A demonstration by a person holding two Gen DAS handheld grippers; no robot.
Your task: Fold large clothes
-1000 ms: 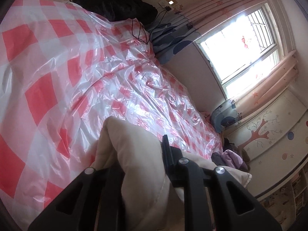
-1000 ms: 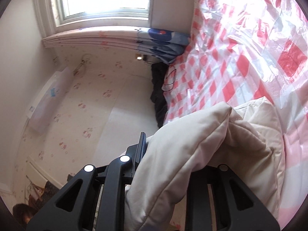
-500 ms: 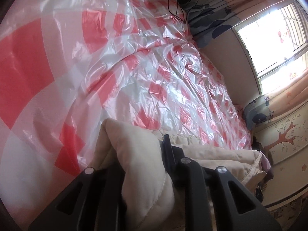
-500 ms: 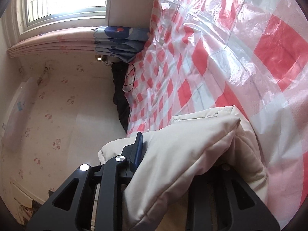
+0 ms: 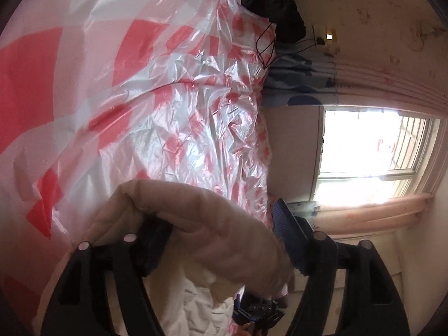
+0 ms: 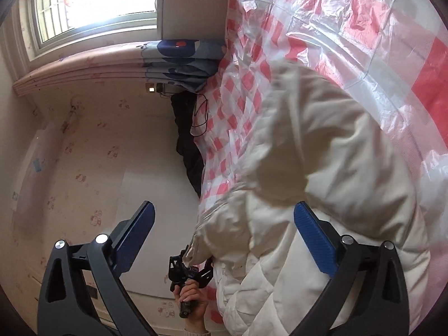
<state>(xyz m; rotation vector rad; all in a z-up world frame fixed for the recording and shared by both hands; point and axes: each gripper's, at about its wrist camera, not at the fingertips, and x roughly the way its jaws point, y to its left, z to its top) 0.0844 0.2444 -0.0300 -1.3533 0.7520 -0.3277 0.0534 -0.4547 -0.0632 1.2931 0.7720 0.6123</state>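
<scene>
Both of my grippers are spread: the right gripper (image 6: 224, 218) grips nothing, and the left gripper (image 5: 221, 232) has the cream quilted garment (image 6: 322, 168) bulging loose between its fingers. The garment lies bunched at the near edge of the bed, on a red-checked plastic sheet (image 5: 173, 106). Beyond lie dark clothes (image 5: 268, 2), wallpapered wall, a bright window (image 5: 369, 154).

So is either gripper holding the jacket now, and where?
Neither grips it. The right gripper is open beside the cream jacket; the left gripper is open too, with a fold draped over one finger.
</scene>
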